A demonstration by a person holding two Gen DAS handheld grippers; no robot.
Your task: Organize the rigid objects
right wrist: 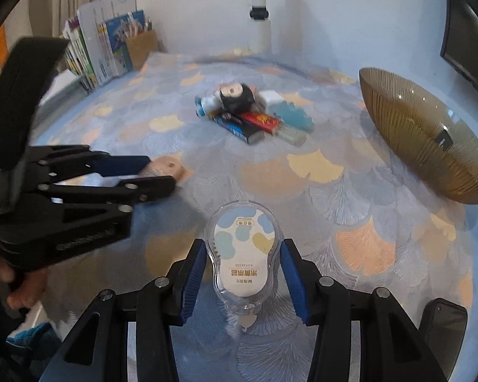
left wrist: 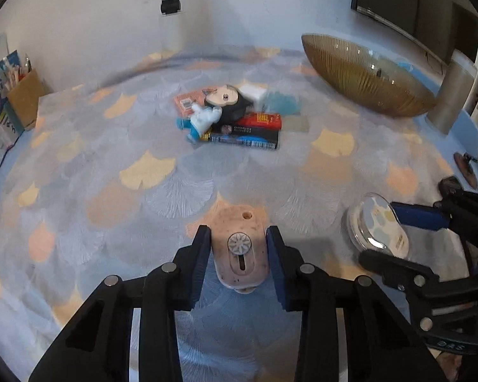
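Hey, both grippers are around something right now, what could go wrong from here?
1. The left gripper pinches the smooth, rounded pink speckled piece by its sides; it might squirt out.
2. The right gripper straddles the clear correction tape dispenser with gaps showing at both pads; closing off-centre might twist it.
3. The grippers sit close together and might collide heading for the amber bowl.

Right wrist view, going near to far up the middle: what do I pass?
Right claw → clear correction tape case between its fingers → pile of small items on the tablecloth → white pole at the wall.
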